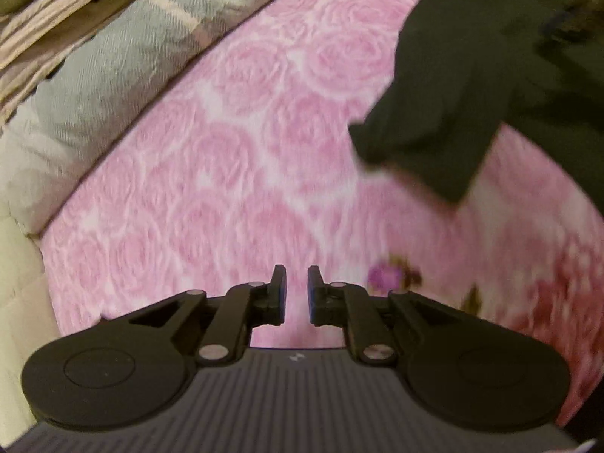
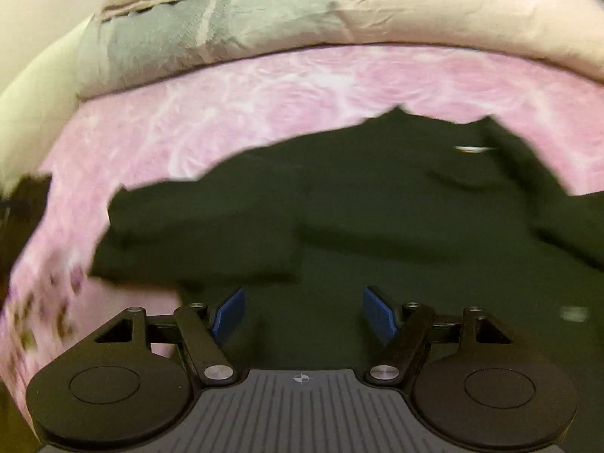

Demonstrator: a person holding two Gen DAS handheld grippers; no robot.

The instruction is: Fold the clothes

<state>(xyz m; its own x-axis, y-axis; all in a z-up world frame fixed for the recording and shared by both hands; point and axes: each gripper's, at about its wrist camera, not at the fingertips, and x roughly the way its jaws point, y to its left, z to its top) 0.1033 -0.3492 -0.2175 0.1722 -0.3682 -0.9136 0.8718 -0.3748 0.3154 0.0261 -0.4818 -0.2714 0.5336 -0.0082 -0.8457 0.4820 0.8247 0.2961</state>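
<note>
A dark green garment [image 2: 339,207] lies rumpled on a pink rose-patterned blanket [image 2: 188,120]. My right gripper [image 2: 304,302] hovers over the garment's near part, open wide, its blue pads [image 2: 228,315] apart with only cloth below them. A small white label [image 2: 472,148] shows near the garment's far edge. In the left wrist view the same garment [image 1: 472,75] fills the upper right, with one sleeve [image 1: 422,151] spread toward the middle. My left gripper [image 1: 297,275] is over bare pink blanket [image 1: 226,151], left of the sleeve. A narrow gap shows between its fingers, with nothing in it.
A folded grey and beige checked quilt [image 1: 113,56] runs along the blanket's far side, also seen as a quilt roll [image 2: 226,37] in the right wrist view. A pale wall [image 1: 15,283] borders the left. The blanket's near part carries printed flowers [image 1: 392,275].
</note>
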